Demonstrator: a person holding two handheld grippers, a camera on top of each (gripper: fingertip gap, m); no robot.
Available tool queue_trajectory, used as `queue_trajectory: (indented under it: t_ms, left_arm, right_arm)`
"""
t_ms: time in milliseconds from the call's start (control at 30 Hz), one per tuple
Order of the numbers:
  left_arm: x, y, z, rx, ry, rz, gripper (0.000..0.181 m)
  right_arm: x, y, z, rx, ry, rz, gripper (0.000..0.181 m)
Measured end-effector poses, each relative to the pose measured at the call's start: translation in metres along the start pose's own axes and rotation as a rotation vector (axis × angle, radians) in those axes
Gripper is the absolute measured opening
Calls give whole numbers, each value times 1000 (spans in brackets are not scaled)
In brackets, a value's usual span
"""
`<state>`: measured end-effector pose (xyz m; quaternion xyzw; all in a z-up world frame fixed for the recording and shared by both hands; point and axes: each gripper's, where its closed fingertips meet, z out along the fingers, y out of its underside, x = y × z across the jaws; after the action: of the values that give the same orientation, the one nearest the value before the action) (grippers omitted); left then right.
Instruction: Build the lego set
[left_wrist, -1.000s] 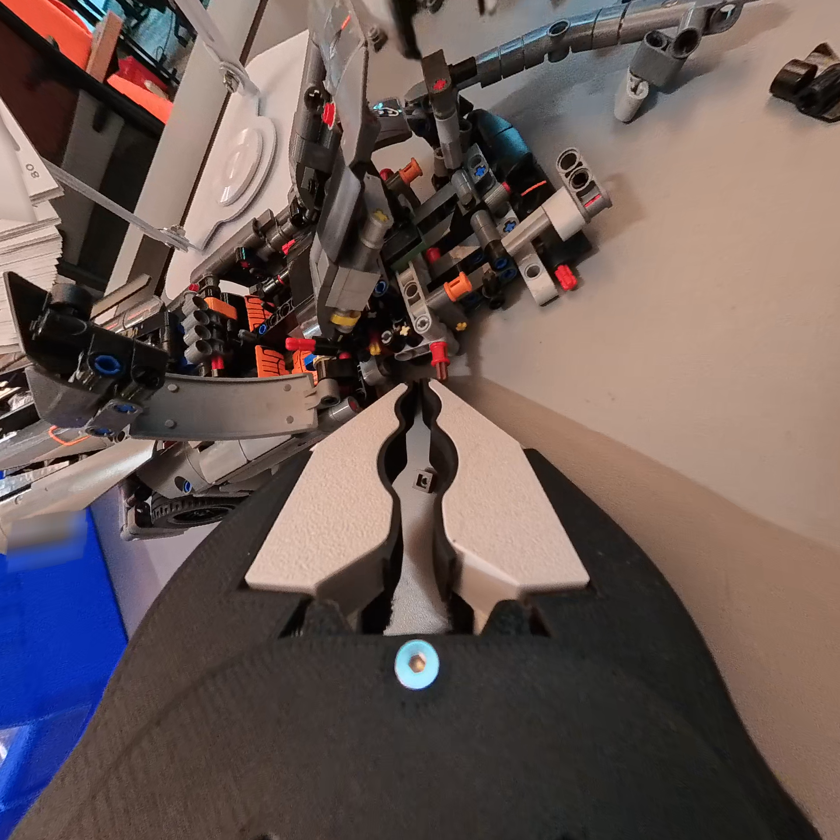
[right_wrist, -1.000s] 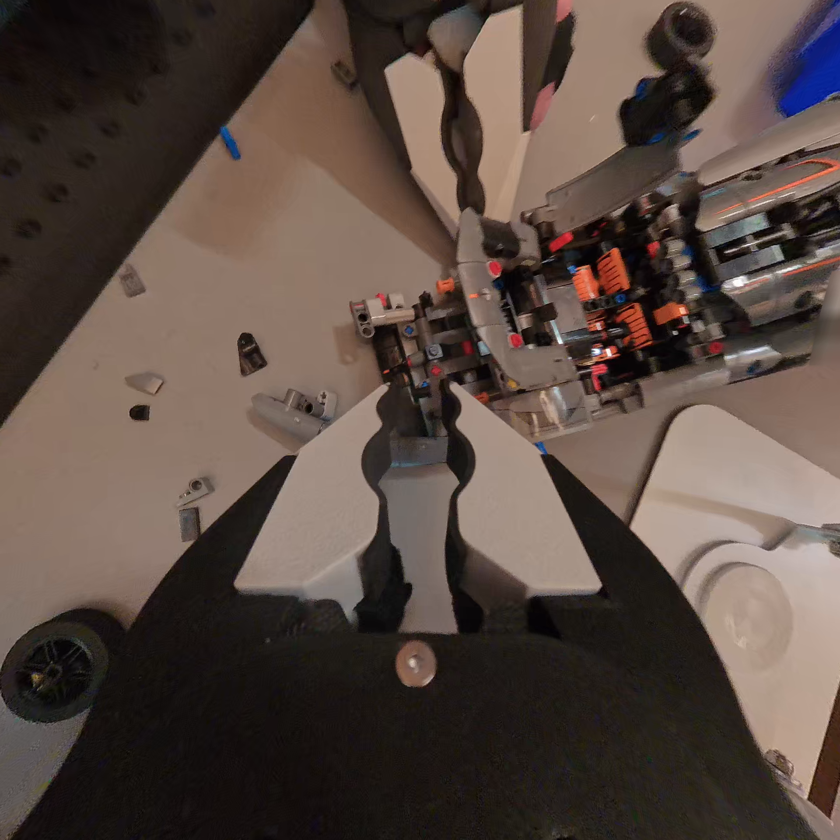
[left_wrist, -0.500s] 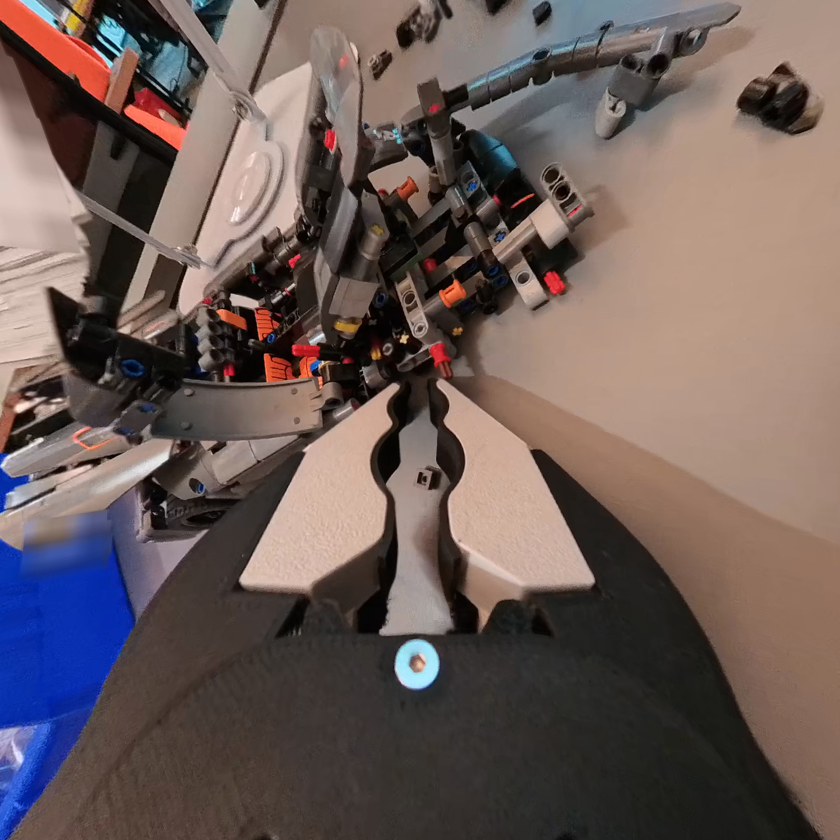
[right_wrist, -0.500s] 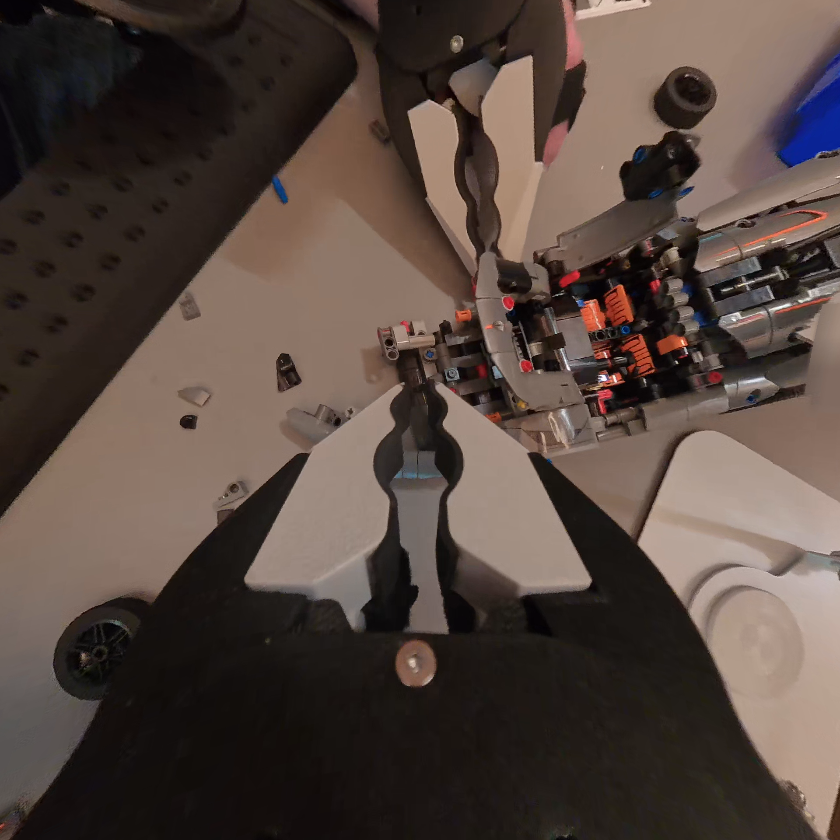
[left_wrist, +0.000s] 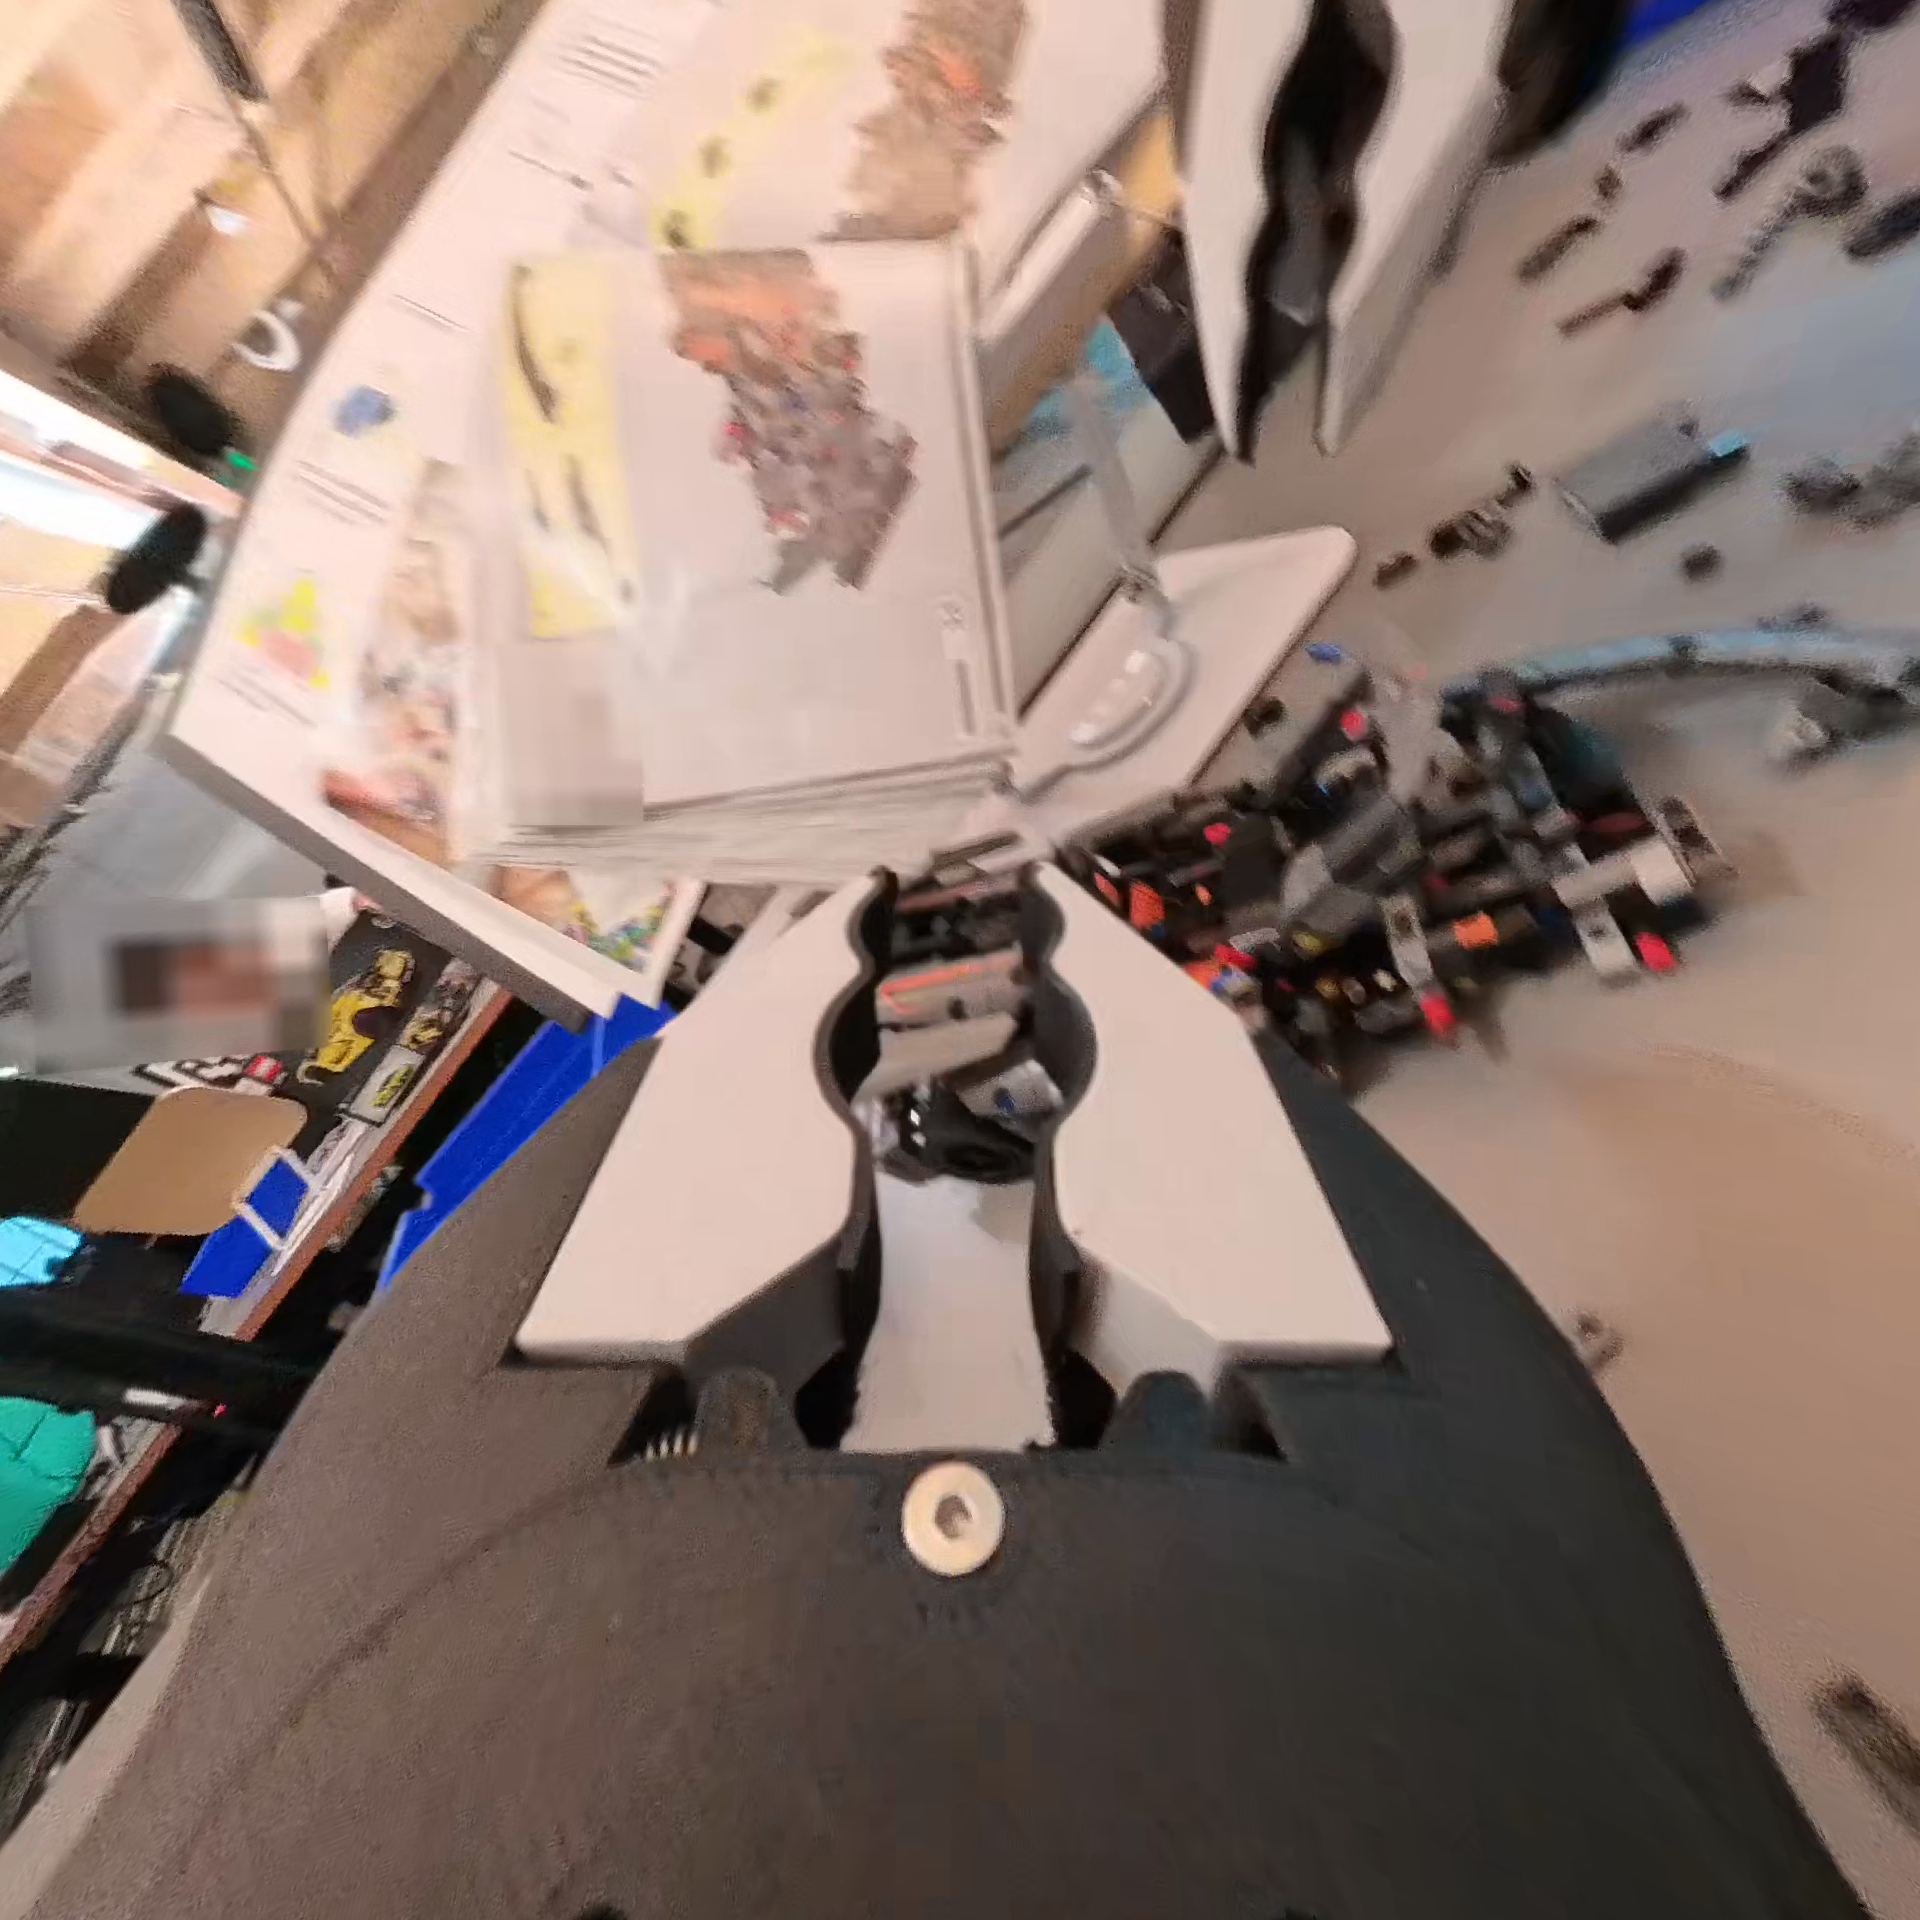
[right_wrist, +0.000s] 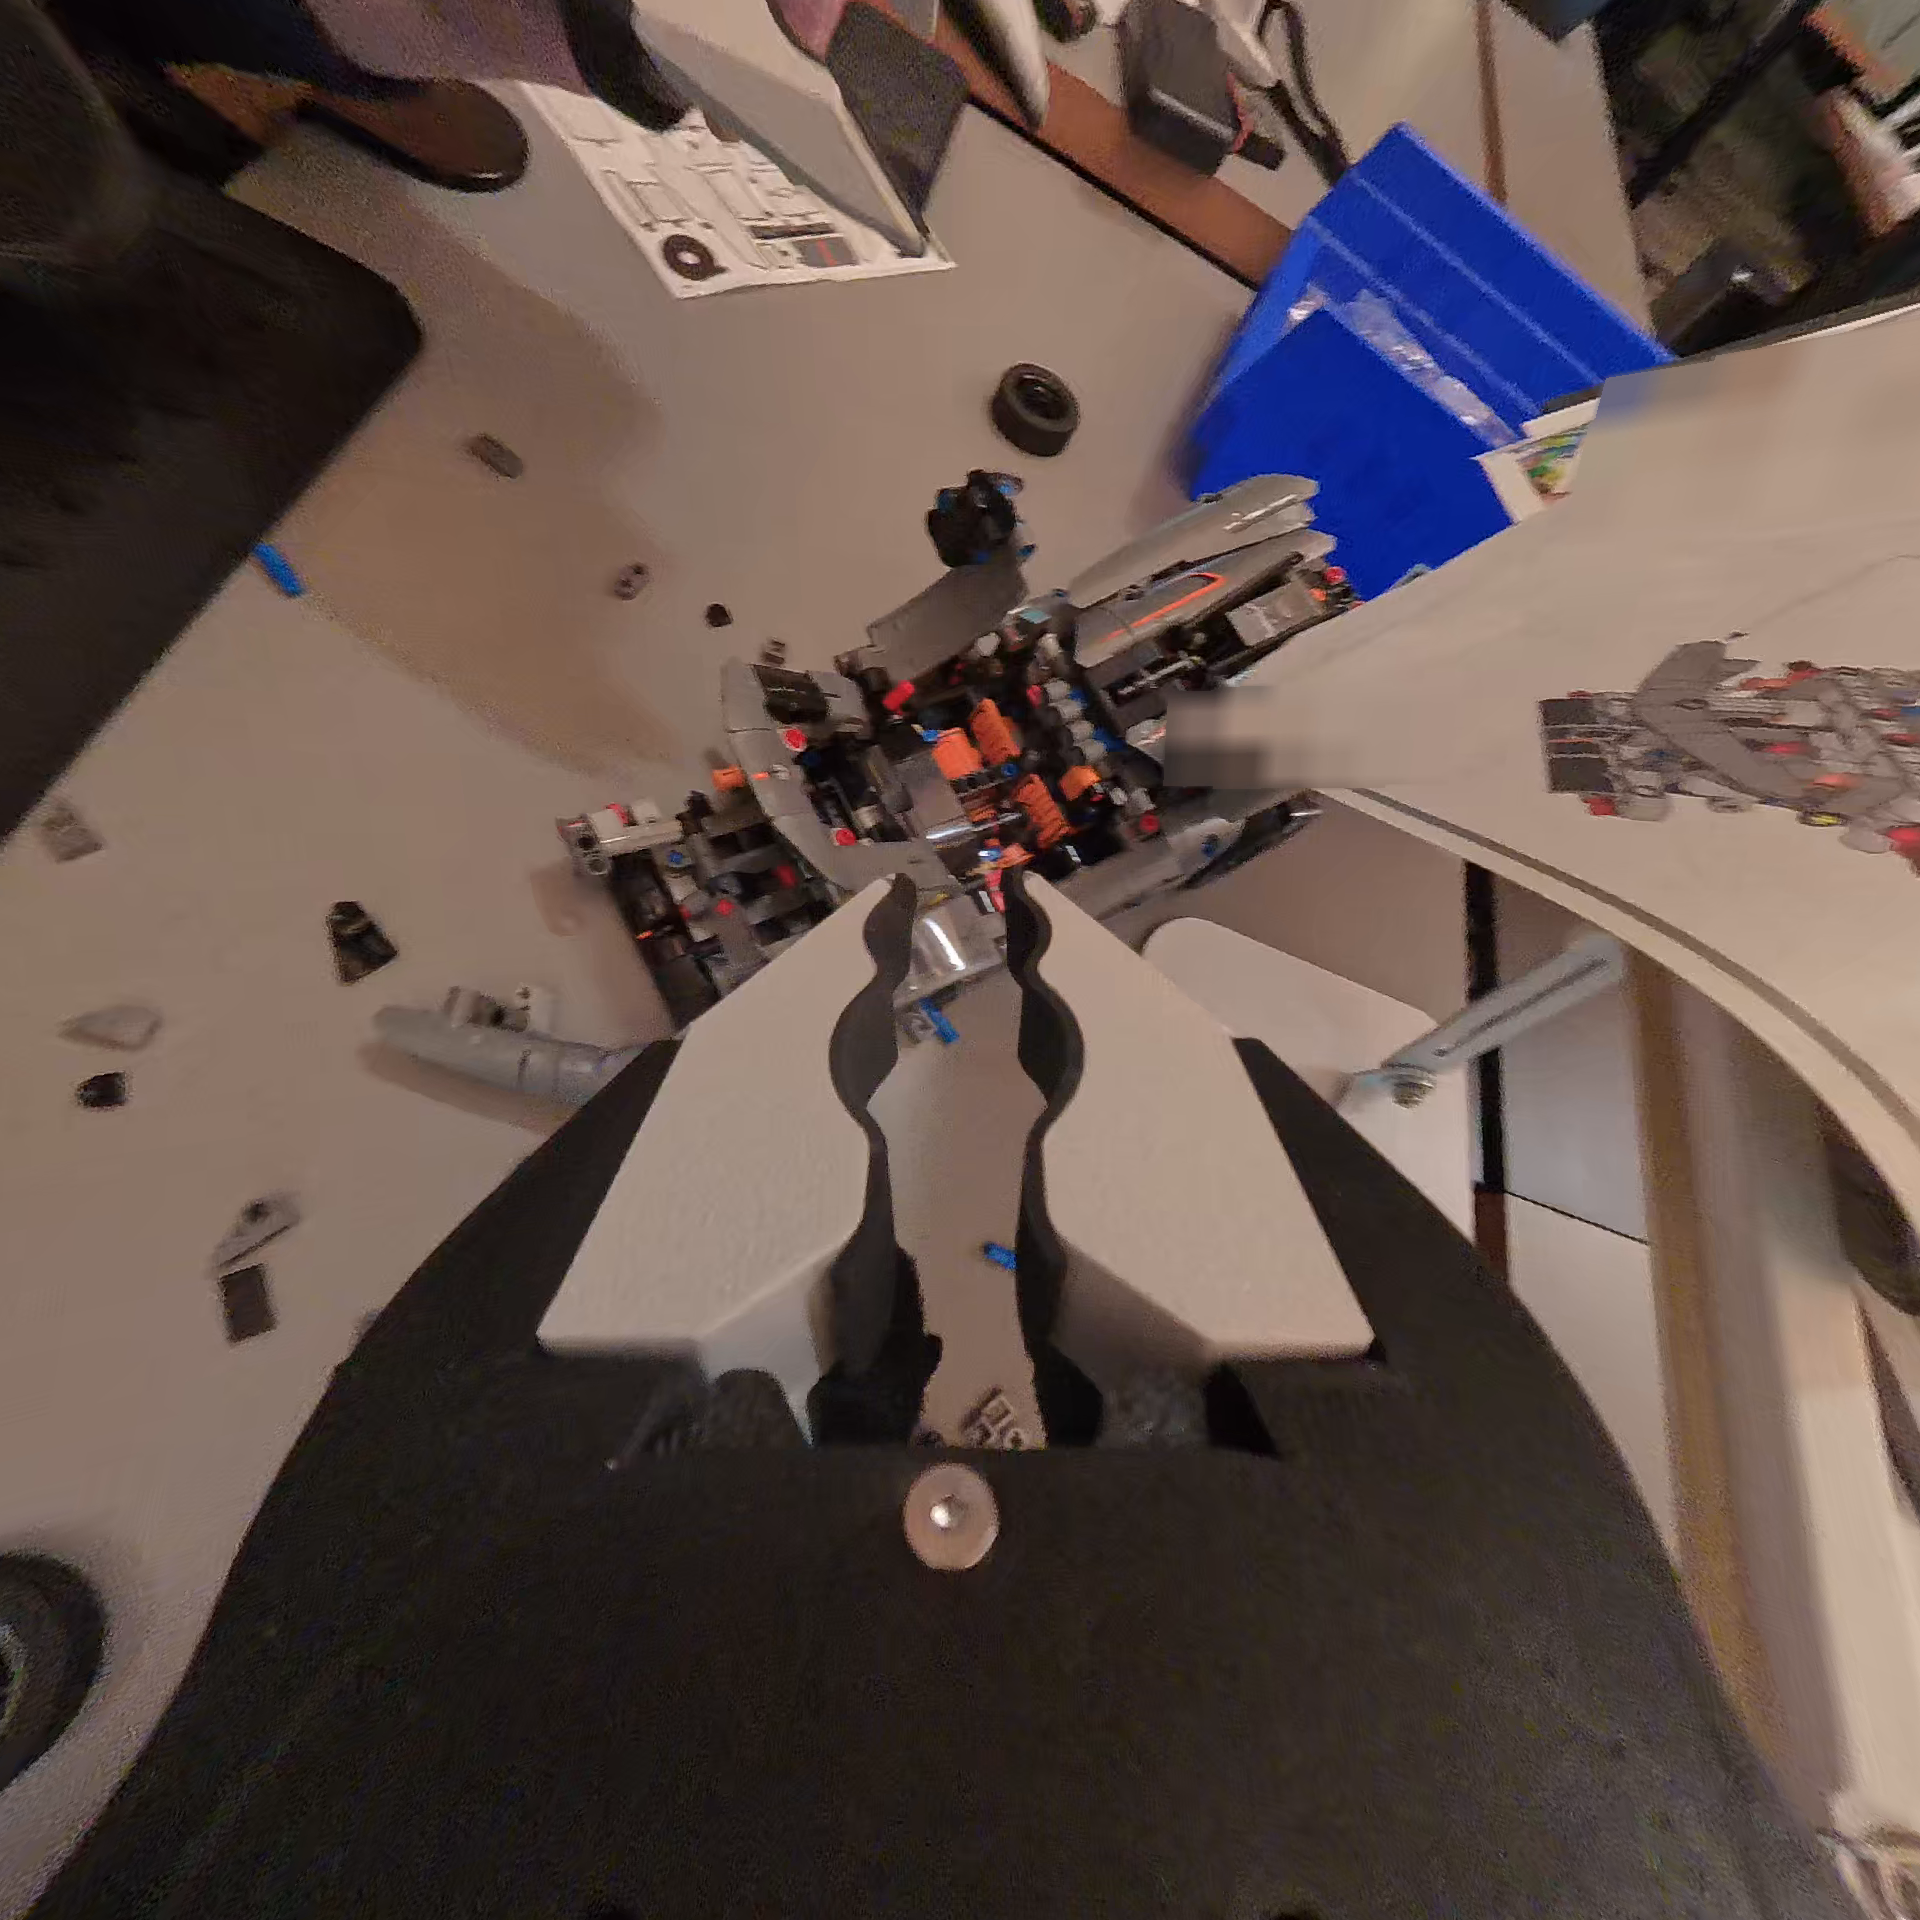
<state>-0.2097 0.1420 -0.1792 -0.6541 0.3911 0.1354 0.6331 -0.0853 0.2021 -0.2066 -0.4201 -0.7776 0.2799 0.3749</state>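
We are surveying the table (right_wrist: 540, 644), where the half-built lego model (right_wrist: 935, 769) is lying on its side near the middle, just beside the propped instruction book (right_wrist: 1683, 644) and in front of the blue bins (right_wrist: 1382, 436). Both tools are hanging above it with nothing gripped: the right tool (right_wrist: 958, 883) is showing its jaws apart over the model's near edge, and the left tool (left_wrist: 958, 883) is likewise parted, framing the model's grey and orange end. The step in hand, we judge, is consulting the book and choosing the next piece; it is best done by holding both tools clear of the model, matching the printed figure to the model's orientation, then approaching one loose piece squarely. The right wrist view is showing the scattered parts: a black tyre (right_wrist: 1034, 407), a grey curved piece (right_wrist: 499, 1049) and small dark bits. The blurred left wrist view alone is showing the open pages (left_wrist: 727, 499) face-on and the right tool from the front.
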Motion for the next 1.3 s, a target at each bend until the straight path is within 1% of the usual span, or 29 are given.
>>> queue_trajectory:
  t_ms: [67,167,200,267,333,400,433,533,600,633,700,767,933,1067,1300]
  left_arm:
    - [-13,-20,8,46,-29,-9,37]
    - [-20,-34,43,-11,-15,5,63]
    - [-21,-36,56,-35,-18,27,66]
    - [-20,-43,82,-69,-10,62,71]
    - [-19,-55,102,-56,10,41,69]
    - [-14,-61,123,-71,42,1,74]
    - [-12,-62,132,-90,45,10,74]
    - [-14,-58,154,-159,11,56,70]
    - [-20,-43,163,-225,-27,83,68]
    - [-21,-36,166,-237,-29,76,65]
    - [-20,-25,166,-242,-18,30,52]
    - [-21,-14,164,-254,-24,22,45]
    - [-23,-6,158,-239,-11,-1,27]
    - [-25,4,156,-254,-25,32,18]
    - [-33,9,150,-246,-41,28,8]
  right_arm:
    - [9,1,0,2,65,-11,15]
    - [15,5,1,-6,103,12,15]
    - [21,9,2,-19,139,15,11]
    - [24,18,7,-51,167,24,11]
    - [33,26,10,-82,234,35,9]
    - [40,28,9,-79,277,60,10]
    - [46,28,6,-71,318,67,8]
    - [59,31,-1,-64,398,75,8]
    - [61,30,-3,-61,415,70,8]
    - [60,30,-3,-63,416,65,9]
    - [60,30,-1,-74,432,44,8]
    - [58,31,2,-87,428,22,8]
    - [54,34,9,-111,432,-4,8]
    - [55,36,9,-116,436,-5,9]
    - [52,38,12,-122,422,-4,9]
